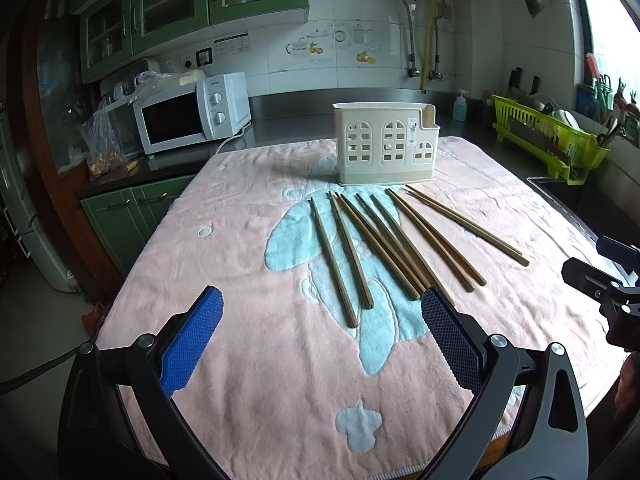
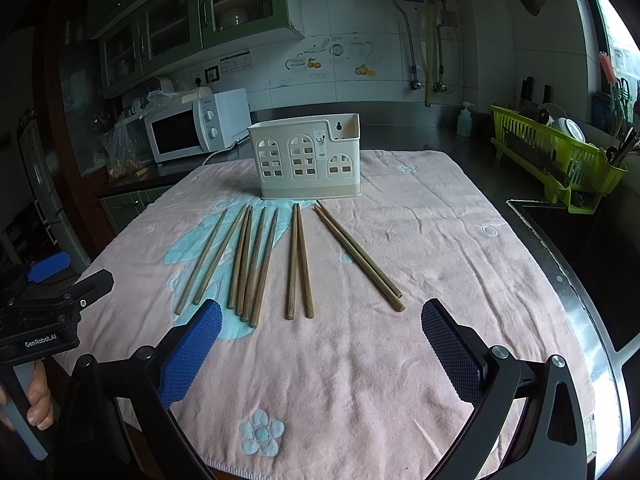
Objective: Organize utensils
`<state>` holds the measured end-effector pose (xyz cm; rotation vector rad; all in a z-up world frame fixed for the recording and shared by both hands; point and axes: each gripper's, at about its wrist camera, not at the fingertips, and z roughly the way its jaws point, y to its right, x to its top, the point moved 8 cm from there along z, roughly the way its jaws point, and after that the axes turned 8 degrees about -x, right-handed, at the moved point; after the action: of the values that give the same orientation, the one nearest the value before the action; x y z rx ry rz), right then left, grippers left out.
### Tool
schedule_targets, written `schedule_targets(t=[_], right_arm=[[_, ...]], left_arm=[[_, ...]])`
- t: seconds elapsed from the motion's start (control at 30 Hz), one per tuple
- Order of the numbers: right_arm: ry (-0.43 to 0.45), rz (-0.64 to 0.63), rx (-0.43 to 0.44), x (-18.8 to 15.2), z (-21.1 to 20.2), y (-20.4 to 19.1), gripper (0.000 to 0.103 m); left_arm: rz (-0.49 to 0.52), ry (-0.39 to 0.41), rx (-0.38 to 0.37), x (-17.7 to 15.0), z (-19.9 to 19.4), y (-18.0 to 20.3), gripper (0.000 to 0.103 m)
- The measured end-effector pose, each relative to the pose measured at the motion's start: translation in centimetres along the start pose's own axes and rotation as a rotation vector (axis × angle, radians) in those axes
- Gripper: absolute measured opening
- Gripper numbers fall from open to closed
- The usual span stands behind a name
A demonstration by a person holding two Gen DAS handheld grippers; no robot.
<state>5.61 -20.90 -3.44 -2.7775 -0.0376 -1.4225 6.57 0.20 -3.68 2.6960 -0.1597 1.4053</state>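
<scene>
Just chopsticks (image 2: 298,260) ahead of right gripper (image 2: 321,322)

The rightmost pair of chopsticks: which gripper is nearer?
Right. The right gripper sits just short of the rightmost pair of chopsticks; the left gripper faces the leftmost sticks, farther away.

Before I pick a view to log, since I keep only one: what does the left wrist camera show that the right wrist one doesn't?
Only the left wrist view shows the left gripper open from behind, with the right gripper at its edge. Only the right wrist view shows the right gripper open from behind, a hand on the left gripper's handle, and a flower patch. Both show the chopsticks, cream holder, pink towel, microwave and green rack.
</scene>
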Motion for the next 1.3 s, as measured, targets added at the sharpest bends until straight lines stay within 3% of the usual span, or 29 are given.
schedule_targets(t=[1.17,1.3], right_arm=[[0.042,0.000,-0.011,0.9,0.5,1.4,0.097],[0.027,0.000,-0.028,0.7,1.3,2.3,0.097]], left_arm=[[0.033,0.075,0.049,1.8,0.3,-0.5,0.098],[0.024,0.060,0.027,1.5,1.2,-0.8,0.098]])
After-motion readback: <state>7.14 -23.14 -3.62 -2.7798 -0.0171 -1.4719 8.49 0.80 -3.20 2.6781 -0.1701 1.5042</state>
